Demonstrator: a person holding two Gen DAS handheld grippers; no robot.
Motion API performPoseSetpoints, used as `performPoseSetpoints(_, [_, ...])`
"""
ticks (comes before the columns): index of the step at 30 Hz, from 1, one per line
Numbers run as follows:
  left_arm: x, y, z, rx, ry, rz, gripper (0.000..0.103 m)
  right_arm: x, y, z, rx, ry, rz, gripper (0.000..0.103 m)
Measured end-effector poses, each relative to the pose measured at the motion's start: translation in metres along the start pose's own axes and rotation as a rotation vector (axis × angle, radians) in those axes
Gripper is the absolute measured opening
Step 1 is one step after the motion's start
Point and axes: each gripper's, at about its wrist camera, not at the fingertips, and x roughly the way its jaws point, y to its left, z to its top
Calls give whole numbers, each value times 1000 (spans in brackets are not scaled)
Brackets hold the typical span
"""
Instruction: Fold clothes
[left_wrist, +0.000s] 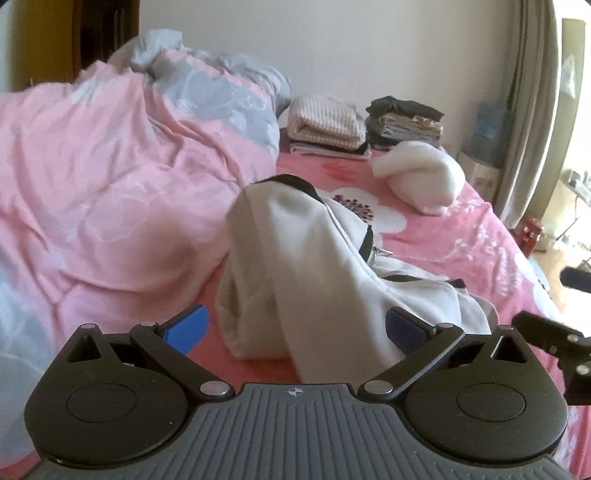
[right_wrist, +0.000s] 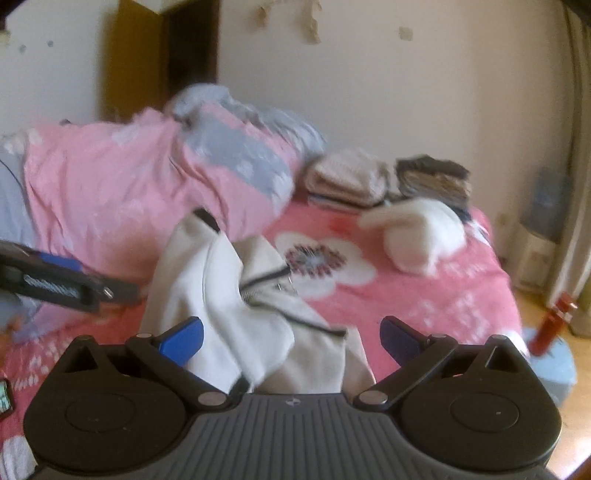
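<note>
Lying crumpled on the bed (left_wrist: 461, 236), the white jacket (left_wrist: 295, 258) with a dark zipper sits in a heap just in front of both grippers. The left gripper (left_wrist: 295, 332) is spread wide, its blue pads on either side of the near edge of the jacket, with cloth bunched between them but not pinched. The right gripper (right_wrist: 291, 336) is likewise spread wide, and the jacket's hem lies between its pads without being clamped. In the right wrist view, the left gripper shows at the left edge, beside the jacket. A pink quilt (left_wrist: 110, 177) is piled to the left of the jacket. Farther back on the bed, a white fluffy garment (left_wrist: 421, 177) lies loose, and behind it two stacks of folded clothes (left_wrist: 328, 125) stand near the wall.
</note>
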Motion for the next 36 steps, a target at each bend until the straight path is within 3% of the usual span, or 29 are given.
performPoseSetpoints(8, [28,-15,-2,41,-44,13,103,41,-4,-7,-91,-35,143,103])
performPoseSetpoints(14, [42,-10,-3,6,-58,-5,101,80,-11,-15,-4,86,269,103])
performPoseSetpoints(16, [48,-6,-5,-18,-32,-22,95,89,-17,-19,56,118,307,102])
performPoseSetpoints(19, [53,0,-9,-66,0,-58,74,98,-26,-25,134,150,376,92])
performPoseSetpoints(21, [56,5,-11,-104,40,-78,59,99,-28,-28,160,157,415,75])
performPoseSetpoints(24, [54,10,-15,-122,65,-76,55,92,-29,-29,184,133,455,64])
performPoseSetpoints(28, [46,24,-24,-167,92,-90,52,78,-31,-30,219,88,548,49])
performPoseSetpoints(32, [35,43,-33,-245,115,-137,54,74,-24,-36,225,122,628,28])
performPoseSetpoints(36, [19,61,-38,-343,96,-190,70,72,-8,-45,208,163,696,24])
